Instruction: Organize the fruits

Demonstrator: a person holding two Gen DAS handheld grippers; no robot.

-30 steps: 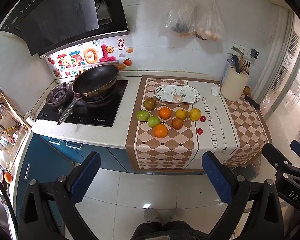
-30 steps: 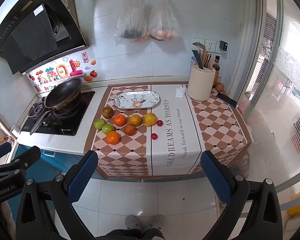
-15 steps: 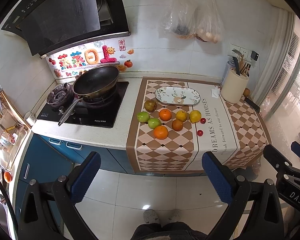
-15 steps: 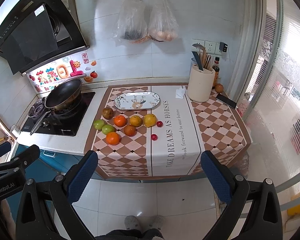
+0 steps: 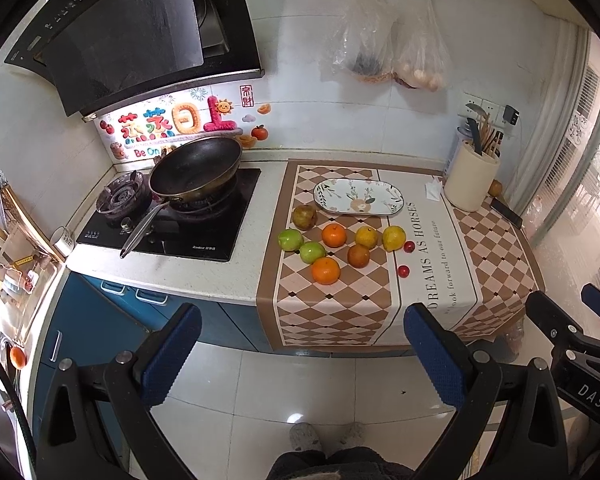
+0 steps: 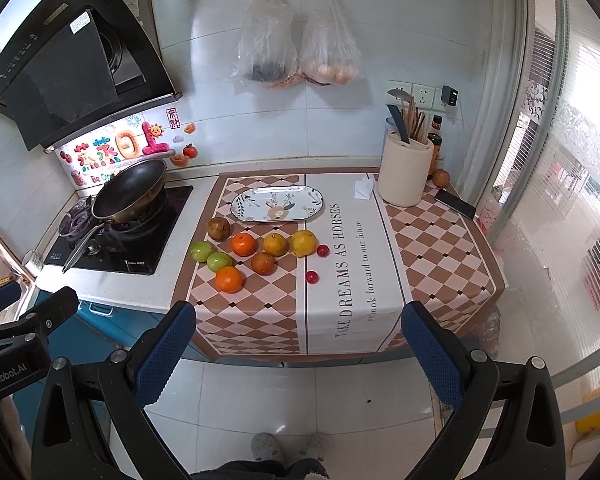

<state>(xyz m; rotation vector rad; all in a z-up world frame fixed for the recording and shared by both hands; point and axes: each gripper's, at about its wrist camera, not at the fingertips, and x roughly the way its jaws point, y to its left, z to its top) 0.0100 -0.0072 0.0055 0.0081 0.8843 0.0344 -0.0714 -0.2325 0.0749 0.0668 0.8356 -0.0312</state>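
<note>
Several fruits lie on the checkered cloth (image 5: 332, 320): two green ones (image 5: 290, 239), two oranges (image 5: 325, 270), a brown one (image 5: 304, 217), yellow ones (image 5: 393, 237) and two small red ones (image 5: 403, 270). An empty oval plate (image 5: 358, 197) lies behind them. In the right wrist view the plate (image 6: 277, 204) and the fruits, such as an orange (image 6: 228, 279), show too. My left gripper (image 5: 306, 354) and right gripper (image 6: 302, 350) are open and empty, held back from the counter over the floor.
A black pan (image 5: 196, 171) sits on the stove at the left. A cream utensil holder (image 5: 471, 181) and a phone (image 5: 506, 213) stand at the back right. Two plastic bags (image 5: 384, 52) hang on the wall. The counter edge is in front of both grippers.
Both views have shifted very slightly; the fruits and plate have not moved and both grippers stay open.
</note>
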